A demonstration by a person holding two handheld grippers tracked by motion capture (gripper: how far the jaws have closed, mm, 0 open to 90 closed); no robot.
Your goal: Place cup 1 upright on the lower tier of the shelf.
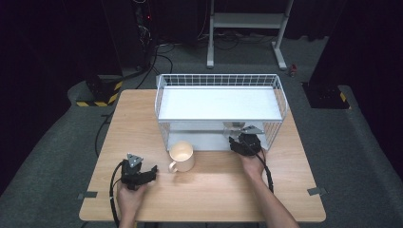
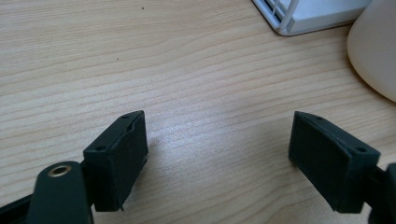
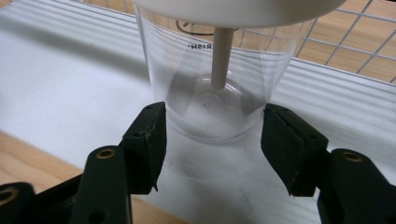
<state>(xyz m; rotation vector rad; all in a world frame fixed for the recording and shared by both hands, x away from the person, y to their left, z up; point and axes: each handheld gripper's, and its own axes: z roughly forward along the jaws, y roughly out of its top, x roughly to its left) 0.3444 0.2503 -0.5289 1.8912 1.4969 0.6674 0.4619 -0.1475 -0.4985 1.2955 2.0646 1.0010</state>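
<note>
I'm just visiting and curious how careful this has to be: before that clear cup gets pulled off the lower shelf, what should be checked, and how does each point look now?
1. Right gripper jaws on both sides of the clear cup: ok.
2. Pads pressing firmly on the cup: cannot tell; they sit right at its wall.
3. Cup upright on the lower shelf: ok.
4. Room under the upper shelf for lifting: not ok, looks tight; slide out.
5. Mug beside the way out: ok, apart.
6. Left gripper open, idle on the table: ok.

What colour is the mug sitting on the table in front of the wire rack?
Cream, a pale off-white; the mug shows best in the high view.
</note>
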